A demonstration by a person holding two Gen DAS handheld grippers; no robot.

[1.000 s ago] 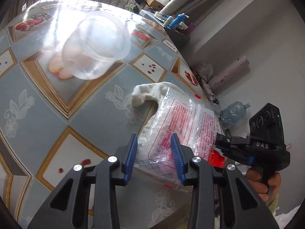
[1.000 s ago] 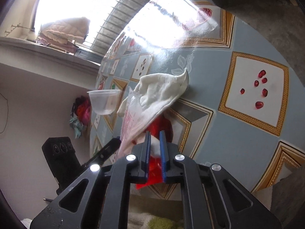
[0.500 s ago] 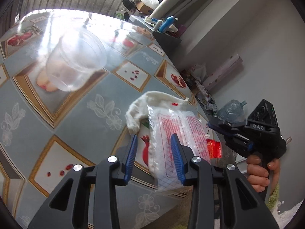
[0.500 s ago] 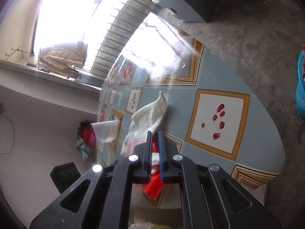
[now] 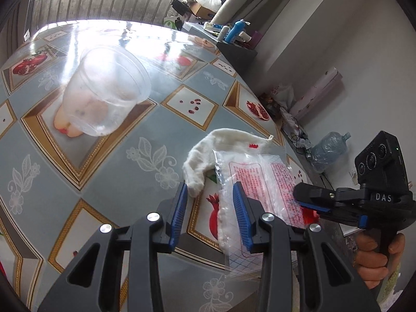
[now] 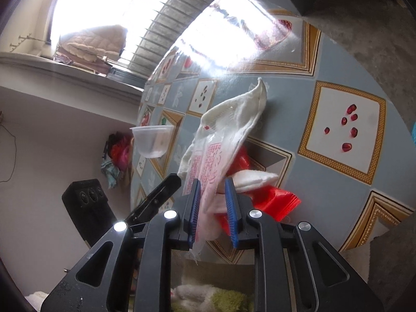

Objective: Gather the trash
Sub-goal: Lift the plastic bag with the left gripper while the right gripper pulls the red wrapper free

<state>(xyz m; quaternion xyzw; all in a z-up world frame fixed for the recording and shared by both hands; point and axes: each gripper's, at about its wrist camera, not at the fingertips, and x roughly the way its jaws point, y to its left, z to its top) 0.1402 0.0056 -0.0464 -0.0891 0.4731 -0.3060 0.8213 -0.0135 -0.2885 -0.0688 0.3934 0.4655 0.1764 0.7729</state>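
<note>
A clear plastic bag with red print [image 5: 262,179] lies over a white cloth [image 5: 223,143] at the near table edge. A red wrapper [image 6: 275,200] lies under the bag. A clear plastic cup [image 5: 106,98] stands farther back. My left gripper [image 5: 209,208] is open, its right finger at the bag's left edge. My right gripper [image 6: 213,205] is open, its jaws on either side of the bag [image 6: 213,166] and wrapper. It also shows in the left wrist view [image 5: 312,202].
The table [image 5: 52,182] has a blue patterned cover with fruit pictures. A dark cabinet with bottles [image 5: 234,44] stands beyond it. A water jug [image 5: 327,150] sits on the floor. Green and white fabric [image 6: 213,296] lies below the table edge.
My right gripper has opened; it was shut on the red wrapper before. The bag and wrapper have shifted at the table edge. My left gripper has stayed open near the bag.
</note>
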